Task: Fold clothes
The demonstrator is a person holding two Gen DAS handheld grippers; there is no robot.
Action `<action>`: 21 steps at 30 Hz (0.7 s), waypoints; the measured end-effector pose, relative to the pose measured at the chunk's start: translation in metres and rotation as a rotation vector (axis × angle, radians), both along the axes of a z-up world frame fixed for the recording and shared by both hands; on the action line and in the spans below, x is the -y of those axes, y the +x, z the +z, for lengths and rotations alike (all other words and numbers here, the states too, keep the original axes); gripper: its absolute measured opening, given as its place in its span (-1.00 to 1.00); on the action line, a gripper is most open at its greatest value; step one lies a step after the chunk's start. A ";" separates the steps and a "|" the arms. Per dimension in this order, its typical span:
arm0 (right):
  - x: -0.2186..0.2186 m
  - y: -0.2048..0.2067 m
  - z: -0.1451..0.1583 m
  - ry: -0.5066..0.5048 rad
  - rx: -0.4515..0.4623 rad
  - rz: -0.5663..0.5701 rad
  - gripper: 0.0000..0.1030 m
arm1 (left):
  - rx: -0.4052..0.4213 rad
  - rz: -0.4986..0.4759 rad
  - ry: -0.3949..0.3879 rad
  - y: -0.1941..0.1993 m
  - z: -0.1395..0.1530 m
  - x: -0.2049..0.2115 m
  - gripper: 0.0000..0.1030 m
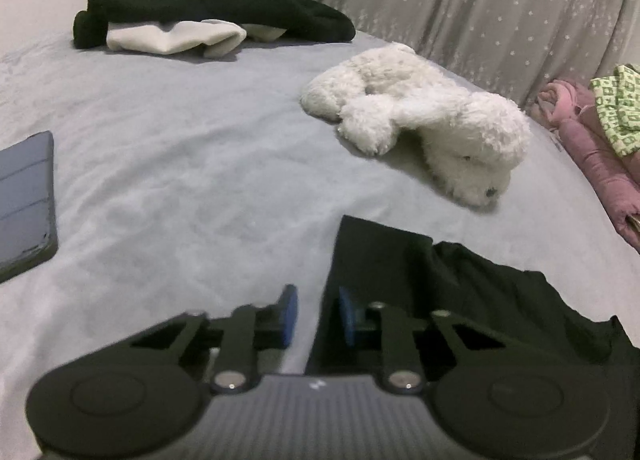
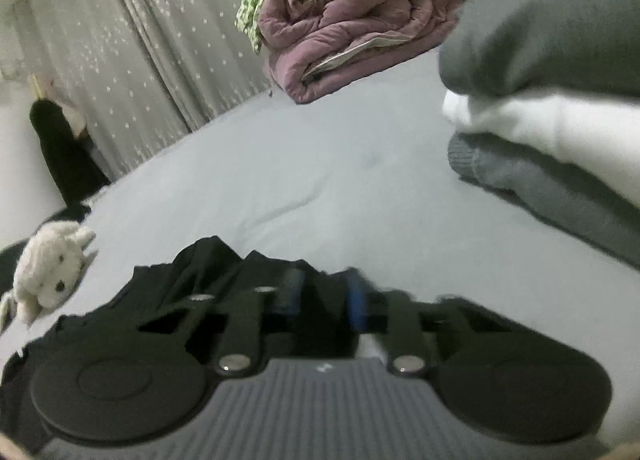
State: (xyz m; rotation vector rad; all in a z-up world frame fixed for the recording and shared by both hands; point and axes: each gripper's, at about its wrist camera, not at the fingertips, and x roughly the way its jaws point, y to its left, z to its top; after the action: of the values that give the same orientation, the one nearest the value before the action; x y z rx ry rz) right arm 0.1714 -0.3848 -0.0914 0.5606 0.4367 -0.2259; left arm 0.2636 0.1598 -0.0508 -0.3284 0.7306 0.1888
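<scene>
Both grippers hovered low over a black, soft-cloth garment [image 1: 460, 284] spread on the pale grey bedsheet [image 1: 180, 163]. On the left gripper [image 1: 318, 314] the blue-padded jaws stood apart with nothing between them, poised at the garment's straight left edge. The right gripper [image 2: 326, 296] was likewise parted, over the rumpled far edge of the same black cloth [image 2: 208, 264]; motion blur left it unclear whether a pad touched fabric.

Judging progress: one edge of the black garment lay straight as if doubled over, the rest creased, so it looked partly folded at most. A neat stack of grey and white folded clothes [image 2: 552, 99] sat to the right. A loose heap of dark green fleece over white cloth [image 1: 208, 7] lay at the far side, seemingly unfolded. A white plush dog [image 1: 432, 119] rested between them.
</scene>
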 end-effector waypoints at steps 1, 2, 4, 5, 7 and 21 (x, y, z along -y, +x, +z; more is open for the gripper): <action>0.004 -0.001 -0.002 0.023 0.014 0.001 -0.80 | 0.003 0.002 0.008 0.001 -0.002 0.000 -0.90; 0.008 -0.001 -0.004 0.045 0.027 0.002 -0.86 | 0.006 0.003 0.017 0.002 -0.003 0.000 -1.00; 0.017 -0.002 -0.007 0.090 0.055 0.004 -0.88 | 0.007 0.000 0.069 0.001 -0.002 0.004 -1.00; 0.017 -0.002 -0.006 0.088 0.060 0.011 -0.88 | 0.007 0.012 0.122 0.001 0.001 0.006 -1.00; 0.015 -0.002 -0.002 0.058 0.063 0.023 -0.89 | 0.014 0.047 0.220 -0.002 0.005 0.006 -1.00; 0.023 -0.002 0.009 -0.149 0.038 -0.079 -0.89 | 0.085 0.075 -0.196 0.007 -0.005 -0.028 -0.27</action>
State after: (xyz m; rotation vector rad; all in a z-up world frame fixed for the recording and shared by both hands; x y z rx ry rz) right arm 0.1693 -0.4078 -0.0820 0.4358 0.3582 -0.3206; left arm 0.2706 0.1874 -0.0554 -0.5478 0.6544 0.1731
